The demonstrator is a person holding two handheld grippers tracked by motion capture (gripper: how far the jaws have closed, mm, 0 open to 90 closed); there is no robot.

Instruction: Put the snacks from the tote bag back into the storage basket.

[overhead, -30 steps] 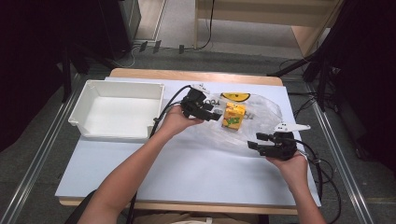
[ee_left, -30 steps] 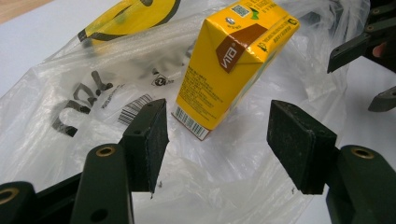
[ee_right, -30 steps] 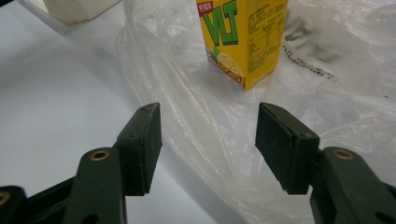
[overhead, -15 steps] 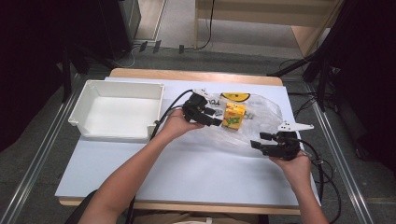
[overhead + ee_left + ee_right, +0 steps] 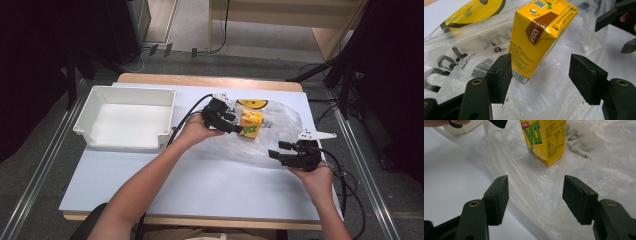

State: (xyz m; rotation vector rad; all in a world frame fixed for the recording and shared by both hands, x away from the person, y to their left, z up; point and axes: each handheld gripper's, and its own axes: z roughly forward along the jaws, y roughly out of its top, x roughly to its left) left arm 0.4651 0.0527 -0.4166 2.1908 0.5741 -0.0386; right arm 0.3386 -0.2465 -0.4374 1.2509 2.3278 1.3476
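Here the yellow carton (image 5: 537, 37) stands just ahead of the left tongs (image 5: 541, 77).

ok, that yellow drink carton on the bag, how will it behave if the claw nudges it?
The yellow carton stands upright, tall and narrow, so it probably tips easily. The plastic bag under it looks slick and crumpled, so it may slide. Its flat card sides should grip well.

White tray (image 5: 125, 120) (empty) at the left of a pale blue table (image 5: 150, 185)
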